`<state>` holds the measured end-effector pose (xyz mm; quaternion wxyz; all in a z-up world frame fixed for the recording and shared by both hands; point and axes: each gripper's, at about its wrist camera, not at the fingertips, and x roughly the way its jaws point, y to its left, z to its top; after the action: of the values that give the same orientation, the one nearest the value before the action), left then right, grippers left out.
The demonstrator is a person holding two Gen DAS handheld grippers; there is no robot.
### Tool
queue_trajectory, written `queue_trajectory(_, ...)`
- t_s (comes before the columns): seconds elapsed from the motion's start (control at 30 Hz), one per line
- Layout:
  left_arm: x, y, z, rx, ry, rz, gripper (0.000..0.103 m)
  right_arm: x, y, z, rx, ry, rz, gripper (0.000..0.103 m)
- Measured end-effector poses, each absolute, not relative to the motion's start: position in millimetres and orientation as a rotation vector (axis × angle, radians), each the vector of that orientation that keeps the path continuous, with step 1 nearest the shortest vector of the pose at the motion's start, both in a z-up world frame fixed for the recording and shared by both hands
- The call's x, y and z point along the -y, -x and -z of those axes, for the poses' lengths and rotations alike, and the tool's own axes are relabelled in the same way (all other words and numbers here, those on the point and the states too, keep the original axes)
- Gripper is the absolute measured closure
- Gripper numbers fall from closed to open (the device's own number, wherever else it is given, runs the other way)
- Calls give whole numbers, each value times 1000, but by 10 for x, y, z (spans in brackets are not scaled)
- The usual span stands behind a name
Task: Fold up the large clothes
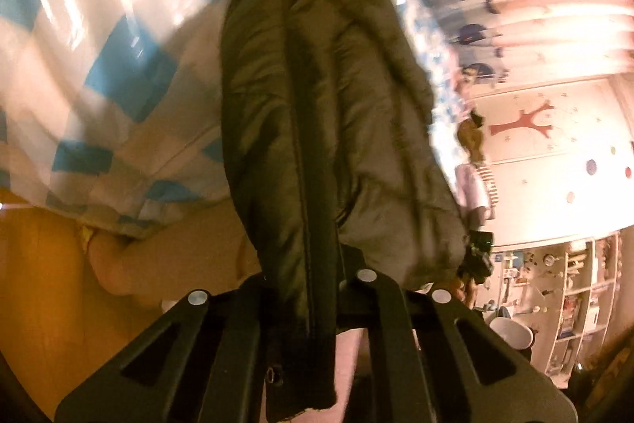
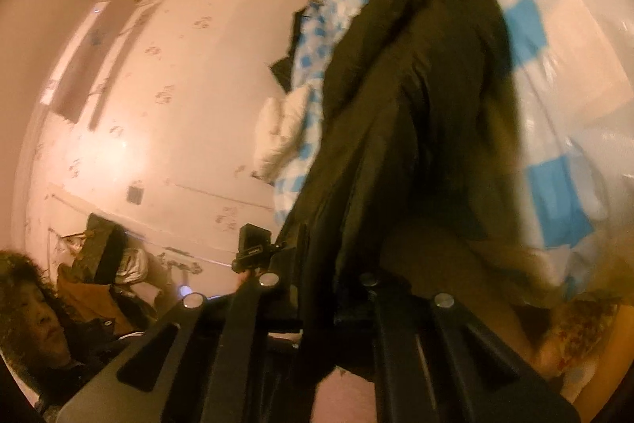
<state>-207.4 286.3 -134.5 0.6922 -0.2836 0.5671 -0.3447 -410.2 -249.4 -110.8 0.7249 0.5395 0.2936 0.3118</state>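
A bed with a blue-and-white checked cover (image 1: 99, 74) fills most of both views, set in a pink-walled room with a red tree decal (image 1: 529, 119) on one wall and white shelves (image 1: 570, 288) crowded with small things in the corner. A dark olive padded jacket (image 1: 317, 98) runs from the near edge of the bed away toward its far side, its zip line down the middle.

The left gripper (image 1: 313, 304) is closed on the jacket's near edge, cloth bunched between its jaws; the right gripper (image 2: 321, 308) is likewise clamped on a dark fold of the same jacket (image 2: 416, 98). A second handheld device (image 2: 253, 250) shows beside it (probably the other gripper's camera, though I cannot be sure). A white pillow (image 2: 277, 133) lies at the bed's far edge.

I judge this to be the start of a fold: both near corners are gripped and lifted off the cover. The next move calls for carrying the held edge evenly toward the far end of the jacket, keeping both hands level so the padding does not twist, then laying it down flat.

No brand, label or readable writing shows anywhere; the blur hides fine detail.
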Motion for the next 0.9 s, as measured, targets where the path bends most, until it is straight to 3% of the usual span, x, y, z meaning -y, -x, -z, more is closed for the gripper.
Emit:
queue_trajectory(0.27,-2924,2207,901,-1202,605,842,98,2485,4370,898,-564,-1191,-733,93)
queue_trajectory(0.57,-3076,2276,1181,-1253,657,803,98,2508,4365,1284,-674,-1250,-728,91)
queue_trajectory(0.9,-3038,2349,1140,-1230,666,801,98,2422,4427,1050,-594,-1194,-695,94)
